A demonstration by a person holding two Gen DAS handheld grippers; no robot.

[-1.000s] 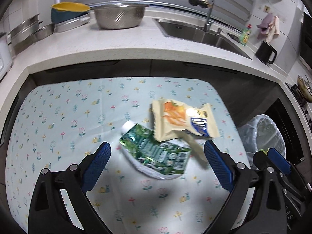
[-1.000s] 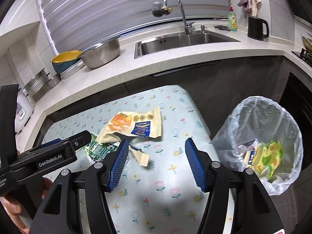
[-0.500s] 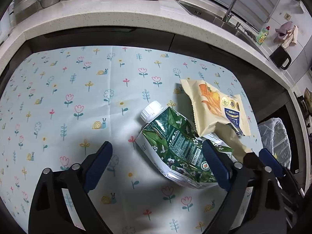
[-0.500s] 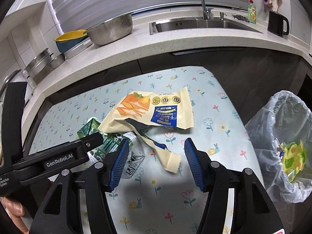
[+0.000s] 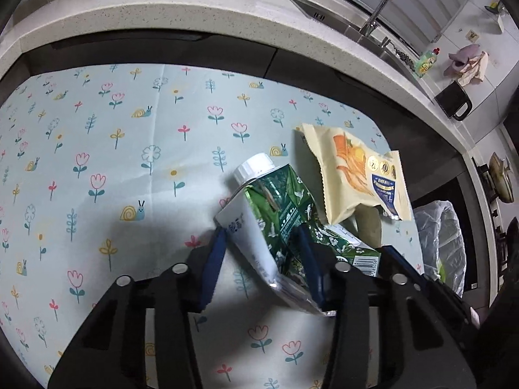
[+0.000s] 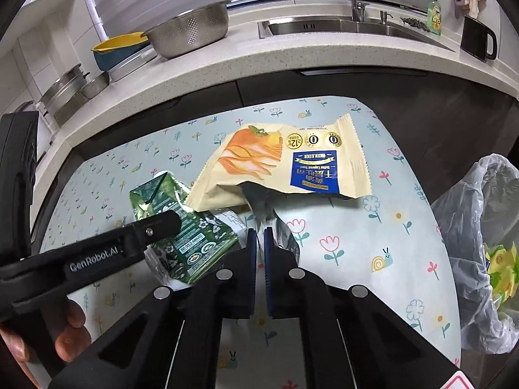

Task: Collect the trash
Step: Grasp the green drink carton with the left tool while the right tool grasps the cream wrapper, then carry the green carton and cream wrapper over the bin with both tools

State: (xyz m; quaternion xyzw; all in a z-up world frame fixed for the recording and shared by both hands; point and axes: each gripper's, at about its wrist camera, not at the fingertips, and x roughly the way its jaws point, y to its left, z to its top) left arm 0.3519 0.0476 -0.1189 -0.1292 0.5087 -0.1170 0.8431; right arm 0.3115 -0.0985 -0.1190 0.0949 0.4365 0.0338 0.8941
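A crumpled green drink carton (image 5: 279, 207) with a white cap lies on the flowered tablecloth (image 5: 129, 162). My left gripper (image 5: 261, 249) is closing and its blue pads press on both sides of the carton (image 6: 188, 236). A cream snack wrapper (image 6: 282, 159) with orange and blue print lies just beyond, partly over the carton. Its torn flap runs down into my right gripper (image 6: 259, 236), whose pads are shut on the flap. In the left wrist view the wrapper (image 5: 356, 168) sits right of the carton, and the right gripper (image 5: 392, 256) shows below it.
A bin lined with a clear bag (image 6: 480, 227) stands off the table's right edge and holds yellow-green trash. Behind the table runs a stone counter (image 6: 292, 61) with a steel colander (image 6: 191, 29), a sink (image 6: 340, 27) and a black mug (image 6: 476, 37).
Both grippers came down onto the table. The left jaws narrowed around the green carton. The right jaws shut on the wrapper's hanging flap.
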